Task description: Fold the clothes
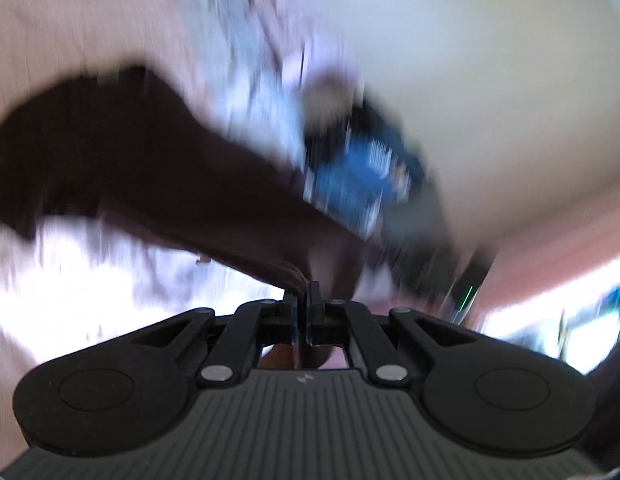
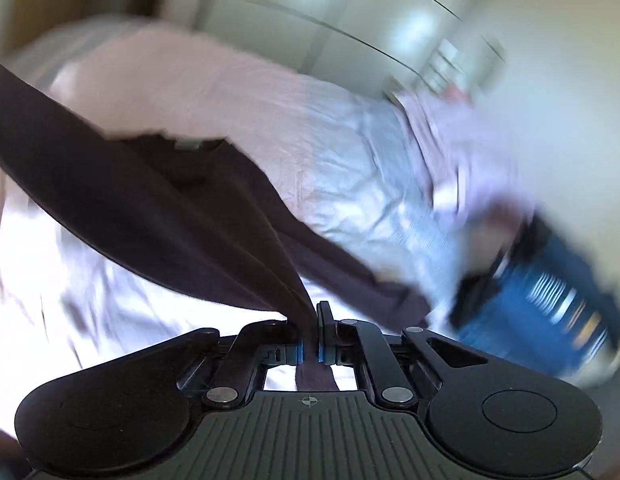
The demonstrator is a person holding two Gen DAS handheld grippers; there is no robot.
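Observation:
A dark brown garment (image 1: 122, 168) hangs stretched in the air between both grippers, above a bed. My left gripper (image 1: 304, 294) is shut on one edge of it. My right gripper (image 2: 312, 314) is shut on another edge of the garment (image 2: 158, 208), with cloth bunched between the jaws and hanging below them. A neck opening with a label (image 2: 188, 144) shows in the right wrist view. In each view the other gripper appears as a blurred blue and black body: the right one (image 1: 362, 176), the left one (image 2: 550, 300). Both views are motion-blurred.
A pale, wrinkled bedsheet (image 2: 350, 168) lies under the garment. A pinkish cover (image 2: 182, 80) lies farther along the bed. White cupboard doors (image 2: 350, 12) stand behind the bed. A bright window (image 1: 590, 320) is at the lower right of the left wrist view.

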